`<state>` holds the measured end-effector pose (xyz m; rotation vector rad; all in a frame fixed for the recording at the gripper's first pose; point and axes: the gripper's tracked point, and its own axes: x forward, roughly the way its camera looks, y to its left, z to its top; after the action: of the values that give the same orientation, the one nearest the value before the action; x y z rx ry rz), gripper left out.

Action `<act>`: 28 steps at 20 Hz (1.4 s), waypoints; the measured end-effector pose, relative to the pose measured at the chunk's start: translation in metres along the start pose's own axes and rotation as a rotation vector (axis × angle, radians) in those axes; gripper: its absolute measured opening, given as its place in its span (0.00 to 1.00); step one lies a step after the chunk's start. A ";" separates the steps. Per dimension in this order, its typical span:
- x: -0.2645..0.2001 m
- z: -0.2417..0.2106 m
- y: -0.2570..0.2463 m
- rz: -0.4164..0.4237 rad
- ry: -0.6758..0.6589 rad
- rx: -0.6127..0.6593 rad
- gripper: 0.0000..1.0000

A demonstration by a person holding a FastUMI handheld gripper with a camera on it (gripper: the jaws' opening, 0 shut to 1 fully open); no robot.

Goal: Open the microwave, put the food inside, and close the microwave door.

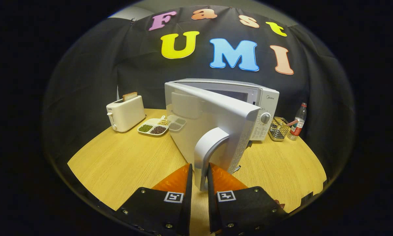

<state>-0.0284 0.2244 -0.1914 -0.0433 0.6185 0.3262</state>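
While the white microwave oven (248,98) stands toward the back of the round light-wood bench (124,164), its white door (209,121) is swung partly open toward the camera, hinged on its far side at about ten o'clock from the fingers. The door's curved white handle (209,150) reaches down between the two fingers of the hand-held gripper (199,170), which are drawn close on either side of it and appear to pinch its lower end. Beyond the door, at about one o'clock, the oven's control panel with a round dial (265,118) faces forward. At about eleven o'clock from the fingers, a white divided dish (153,126) holding green, dark and pale beans lies on the bench, just beside the door's far edge. Farther out at ten o'clock stands a white two-slot toaster (126,113) with a slice of bread (130,95) poking up from it. At about two o'clock, to the right of the oven, a small wire-mesh basket (279,128) sits next to a clear plastic bottle with a red label and cap (298,122), both near the bench's rim.
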 end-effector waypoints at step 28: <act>-0.048 -0.009 0.199 0.337 -0.012 -0.169 0.23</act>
<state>-0.1330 0.3983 -0.1596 -0.0993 0.5846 0.7042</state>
